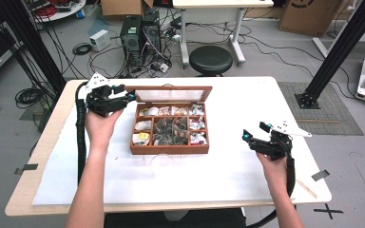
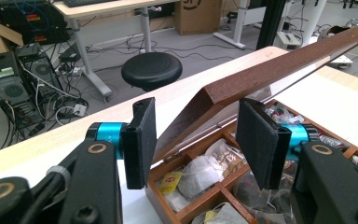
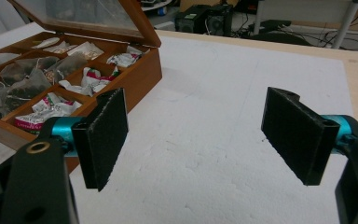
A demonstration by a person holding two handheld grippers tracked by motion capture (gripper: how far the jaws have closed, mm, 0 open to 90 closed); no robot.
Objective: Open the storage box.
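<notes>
A wooden tea box [image 1: 170, 148] with several compartments of tea bags [image 1: 171, 129] stands mid-table, its glass-paned lid [image 1: 173, 94] raised at the back. My left gripper [image 1: 129, 95] is at the lid's left corner. In the left gripper view that corner of the lid [image 2: 279, 65] runs slantwise between the pads of the left gripper [image 2: 196, 135] and seems to touch both. My right gripper [image 1: 254, 132] hovers over the white sheet to the right of the box. Its jaws [image 3: 193, 135] stand wide open with nothing between them, the box wall [image 3: 140, 74] off to their left.
A white sheet [image 1: 237, 104] covers most of the wooden table [image 1: 52, 142]. Beyond the far edge stand a black stool [image 1: 211, 59], computer towers [image 1: 140, 33] and loose cables on the floor. A black frame post [image 1: 340, 47] rises at the right.
</notes>
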